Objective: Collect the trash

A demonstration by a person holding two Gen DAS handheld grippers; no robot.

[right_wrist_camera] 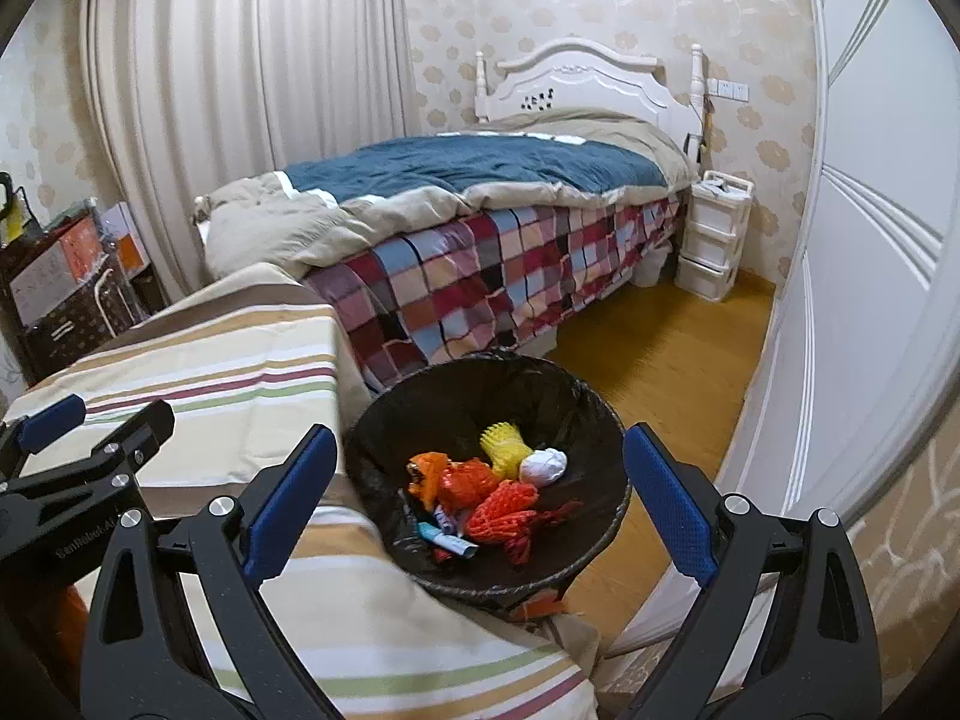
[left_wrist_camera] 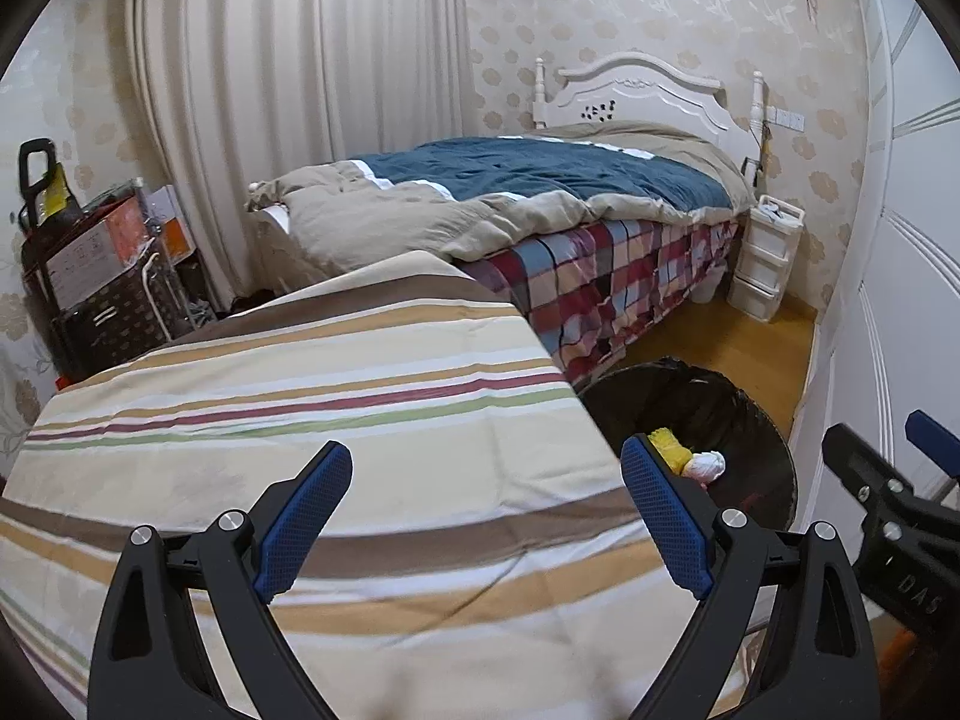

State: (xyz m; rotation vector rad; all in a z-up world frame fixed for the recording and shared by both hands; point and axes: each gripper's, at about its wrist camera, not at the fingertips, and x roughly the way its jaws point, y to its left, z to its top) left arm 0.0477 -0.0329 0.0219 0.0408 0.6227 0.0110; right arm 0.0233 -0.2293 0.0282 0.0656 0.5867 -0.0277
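Observation:
A round bin with a black liner (right_wrist_camera: 576, 396) stands on the floor beside the striped cloth surface (left_wrist_camera: 300, 396). It holds orange net wrappers (right_wrist_camera: 498, 507), a yellow foam net (right_wrist_camera: 507, 450), a white paper ball (right_wrist_camera: 543, 467) and small scraps. My right gripper (right_wrist_camera: 480, 504) is open and empty above the bin. My left gripper (left_wrist_camera: 486, 516) is open and empty over the striped cloth, left of the bin (left_wrist_camera: 750, 420). The yellow net (left_wrist_camera: 669, 450) and white ball (left_wrist_camera: 708, 467) show past its right finger.
A bed with a blue and beige quilt (right_wrist_camera: 468, 174) and checked cover stands behind. A white drawer unit (right_wrist_camera: 714, 234) is by the headboard. Boxes and a cart (left_wrist_camera: 102, 276) crowd the left corner. White wardrobe doors (right_wrist_camera: 870, 240) line the right, with wooden floor (right_wrist_camera: 660, 348) between.

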